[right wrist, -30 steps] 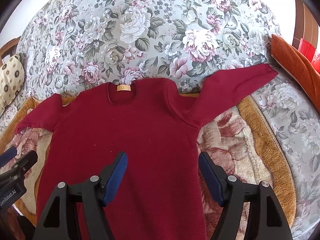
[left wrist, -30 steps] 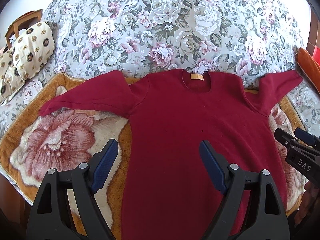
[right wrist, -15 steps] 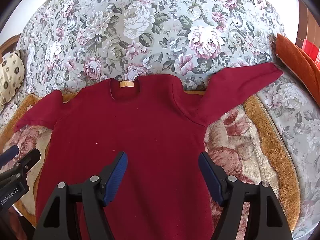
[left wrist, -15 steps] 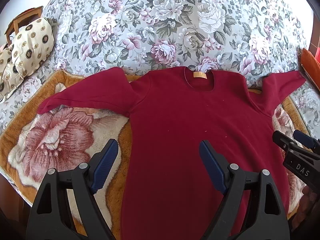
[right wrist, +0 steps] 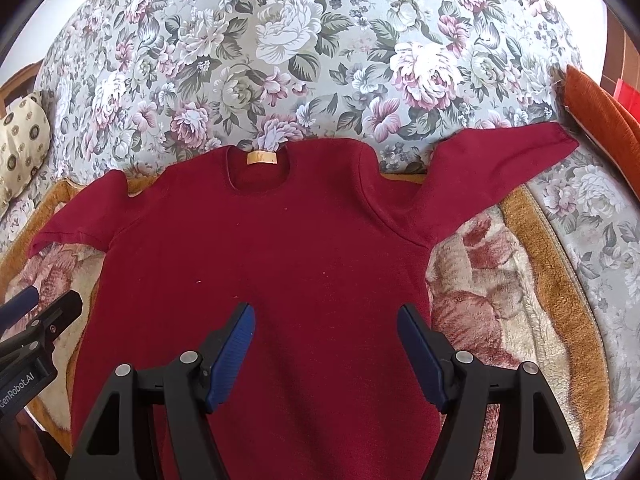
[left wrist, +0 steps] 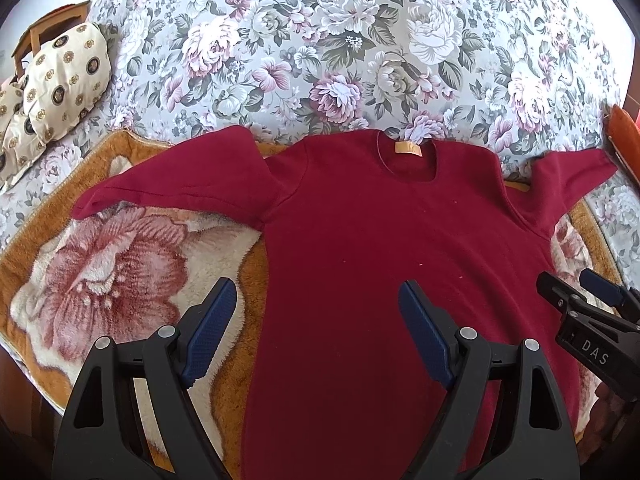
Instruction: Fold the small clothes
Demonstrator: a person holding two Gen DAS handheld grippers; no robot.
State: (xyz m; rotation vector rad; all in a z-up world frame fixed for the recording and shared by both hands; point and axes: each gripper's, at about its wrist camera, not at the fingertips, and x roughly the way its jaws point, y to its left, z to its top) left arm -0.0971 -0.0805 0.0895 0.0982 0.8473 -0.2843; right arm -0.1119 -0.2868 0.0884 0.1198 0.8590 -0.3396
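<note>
A dark red long-sleeved sweater (left wrist: 380,248) (right wrist: 272,264) lies flat and face up on a plush blanket, collar away from me, a tan label at the neck. Both sleeves (left wrist: 172,188) (right wrist: 500,160) spread out sideways. My left gripper (left wrist: 316,312) hovers open above the sweater's lower left side, one finger over the blanket, the other over the cloth. My right gripper (right wrist: 326,332) hovers open above the lower right part of the body, nothing between its fingers. Each gripper shows at the edge of the other's view (left wrist: 580,304) (right wrist: 36,312).
The brown-edged blanket with a pink flower (left wrist: 100,272) (right wrist: 500,288) lies on a grey floral bedspread (left wrist: 340,40) (right wrist: 320,40). Cream patterned pillows (left wrist: 60,76) sit at the far left, beside a wooden chair. An orange cushion (right wrist: 600,112) lies at the right edge.
Both grippers have shifted slightly forward and rightward over the sweater, staying open. The sweater itself has not moved.
</note>
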